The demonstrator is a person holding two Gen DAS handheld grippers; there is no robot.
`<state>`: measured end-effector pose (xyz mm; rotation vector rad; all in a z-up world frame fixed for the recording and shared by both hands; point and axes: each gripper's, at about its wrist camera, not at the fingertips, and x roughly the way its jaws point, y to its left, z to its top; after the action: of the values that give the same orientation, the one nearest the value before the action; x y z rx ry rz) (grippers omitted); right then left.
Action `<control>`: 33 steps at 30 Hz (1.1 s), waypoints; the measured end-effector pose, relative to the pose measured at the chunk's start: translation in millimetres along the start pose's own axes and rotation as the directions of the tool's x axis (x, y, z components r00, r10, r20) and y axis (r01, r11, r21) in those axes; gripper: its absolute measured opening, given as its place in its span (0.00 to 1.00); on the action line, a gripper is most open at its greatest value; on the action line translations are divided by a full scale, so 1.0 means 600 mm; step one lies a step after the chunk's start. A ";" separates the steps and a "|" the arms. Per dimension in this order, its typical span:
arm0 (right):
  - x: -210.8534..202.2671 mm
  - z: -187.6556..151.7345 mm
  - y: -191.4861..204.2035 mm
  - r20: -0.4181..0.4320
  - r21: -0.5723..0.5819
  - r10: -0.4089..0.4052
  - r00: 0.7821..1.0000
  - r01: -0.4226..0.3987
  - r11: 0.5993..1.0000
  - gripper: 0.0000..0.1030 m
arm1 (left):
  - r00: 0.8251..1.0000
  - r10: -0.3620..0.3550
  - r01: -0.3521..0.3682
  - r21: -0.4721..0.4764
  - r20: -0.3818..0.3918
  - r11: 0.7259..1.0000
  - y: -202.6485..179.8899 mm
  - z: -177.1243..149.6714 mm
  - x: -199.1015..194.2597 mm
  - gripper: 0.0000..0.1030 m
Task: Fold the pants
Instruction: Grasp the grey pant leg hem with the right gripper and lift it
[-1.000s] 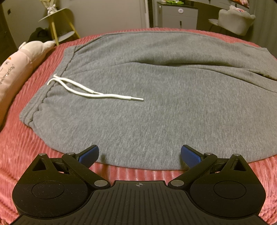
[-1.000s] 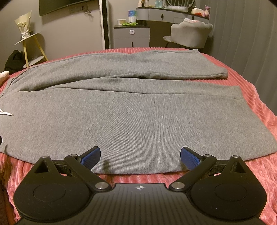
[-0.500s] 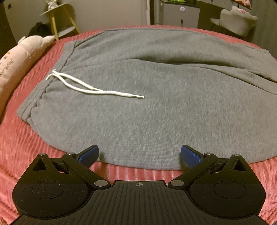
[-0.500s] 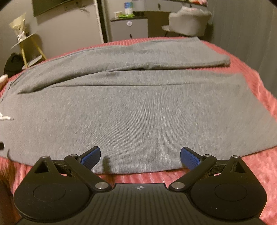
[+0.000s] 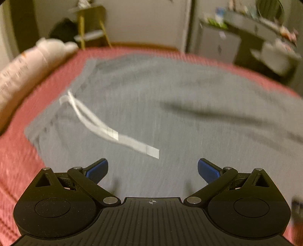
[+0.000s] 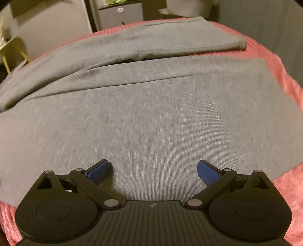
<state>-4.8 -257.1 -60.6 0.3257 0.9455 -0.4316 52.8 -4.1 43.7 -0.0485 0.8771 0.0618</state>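
Grey sweatpants [image 5: 180, 117] lie flat on a pink ribbed bedspread [image 5: 17, 160]. The waistband with its white drawstring [image 5: 106, 130] is at the left of the blurred left wrist view. My left gripper [image 5: 152, 170] is open and empty, over the near part of the pants below the drawstring tip. The two legs [image 6: 151, 113] stretch right in the right wrist view, the far leg [image 6: 170, 43] beyond the near one. My right gripper [image 6: 152, 171] is open and empty, low over the near leg.
A pale pink plush pillow [image 5: 28, 68] lies at the bed's left edge. A yellow-legged stool [image 5: 89, 28], a grey cabinet [image 6: 121, 13] and a chair [image 5: 280, 56] stand beyond the bed. The bedspread edge [image 6: 284, 189] shows at the lower right.
Both grippers have moved forward over the near hem onto the pants. The left view has swung and blurred, with the drawstring closer. Both stay open.
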 end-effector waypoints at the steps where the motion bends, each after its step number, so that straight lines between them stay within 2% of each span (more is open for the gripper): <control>1: 0.003 0.002 -0.001 -0.006 0.004 0.005 1.000 -0.005 1.000 0.97 | 0.999 0.020 -0.020 0.009 0.032 1.000 -0.011 0.013 0.004 1.00; 3: 0.012 0.009 -0.001 -0.030 -0.017 0.009 1.000 -0.009 1.000 0.97 | 0.996 0.063 -0.065 0.026 0.065 0.998 -0.030 0.033 0.028 1.00; 5: 0.017 0.017 0.003 -0.060 -0.039 0.003 0.998 -0.005 0.999 0.97 | 0.991 0.119 -0.118 -0.006 0.062 0.993 -0.034 0.042 0.065 1.00; 7: 0.021 0.043 0.009 -0.135 -0.090 0.006 0.991 -0.018 0.996 0.97 | 0.972 0.222 -0.216 -0.082 0.072 0.973 -0.021 0.036 0.105 1.00; 8: 0.021 0.062 0.009 -0.158 -0.094 0.012 0.987 -0.027 0.995 0.96 | 0.954 0.287 -0.276 -0.118 0.084 0.954 -0.014 0.028 0.122 1.00; 10: 0.008 0.113 -0.004 -0.077 -0.033 0.030 0.997 -0.032 0.999 0.96 | 0.908 0.407 -0.389 -0.158 0.102 0.908 -0.002 0.005 0.151 1.00; 11: 0.006 0.151 -0.011 -0.023 -0.001 0.040 0.999 -0.040 0.999 0.96 | 0.897 0.431 -0.414 -0.158 0.095 0.896 0.006 0.000 0.161 1.00; 13: 0.023 0.236 -0.013 0.042 0.058 0.034 0.999 -0.036 0.998 0.93 | 0.900 0.430 -0.413 -0.187 0.066 0.892 0.024 0.004 0.180 1.00; 14: 0.038 0.275 -0.009 0.063 0.078 0.034 0.997 -0.039 0.996 0.80 | 0.901 0.428 -0.406 -0.215 0.069 0.888 0.031 0.005 0.183 1.00; 15: 0.056 0.312 -0.004 0.082 0.095 0.034 0.996 -0.041 0.995 0.61 | 0.897 0.434 -0.404 -0.248 0.083 0.881 0.039 0.005 0.182 1.00; 17: 0.109 0.394 0.012 0.092 0.136 0.019 0.996 -0.031 0.990 0.48 | 0.888 0.448 -0.407 -0.279 0.103 0.870 0.044 -0.002 0.187 1.00; 19: 0.158 0.458 0.023 0.110 0.184 -0.007 0.994 -0.014 0.983 0.48 | 0.885 0.454 -0.415 -0.272 0.100 0.868 0.037 -0.010 0.197 1.00; 20: 0.183 0.489 0.028 0.125 0.215 -0.027 0.992 -0.001 0.977 0.52 | 0.880 0.460 -0.418 -0.268 0.115 0.868 0.034 -0.011 0.201 1.00; 23: 0.245 0.557 0.032 0.128 0.316 -0.070 0.989 0.026 0.948 0.76 | 0.862 0.485 -0.443 -0.247 0.147 0.862 0.020 -0.016 0.204 1.00; 25: 0.283 0.583 0.030 0.104 0.377 -0.109 0.989 0.062 0.924 0.76 | 0.854 0.495 -0.450 -0.249 0.163 0.858 0.014 -0.020 0.206 1.00; 28: 0.333 0.595 0.028 0.037 0.443 -0.142 0.989 0.111 0.889 0.75 | 0.859 0.487 -0.434 -0.278 0.161 0.857 0.020 -0.020 0.211 1.00; 29: 0.344 0.595 0.027 0.014 0.444 -0.167 0.986 0.143 0.884 0.70 | 0.862 0.481 -0.425 -0.288 0.160 0.858 0.021 -0.022 0.210 1.00; 30: 0.347 0.595 0.033 0.018 0.422 -0.206 0.978 0.180 0.888 0.48 | 0.866 0.473 -0.413 -0.303 0.160 0.859 0.025 -0.024 0.210 1.00; 32: 0.345 0.598 0.039 0.030 0.376 -0.279 0.960 0.248 0.893 0.21 | 0.870 0.466 -0.402 -0.315 0.160 0.860 0.029 -0.026 0.209 1.00; 33: 0.341 0.596 0.037 0.045 0.366 -0.268 0.962 0.234 0.901 0.10 | 0.871 0.464 -0.400 -0.317 0.160 0.860 0.030 -0.026 0.209 1.00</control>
<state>363.0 -441.6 -33.7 0.5120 0.8153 -0.8569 119.9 17.1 -63.1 -0.0997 0.6246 0.6075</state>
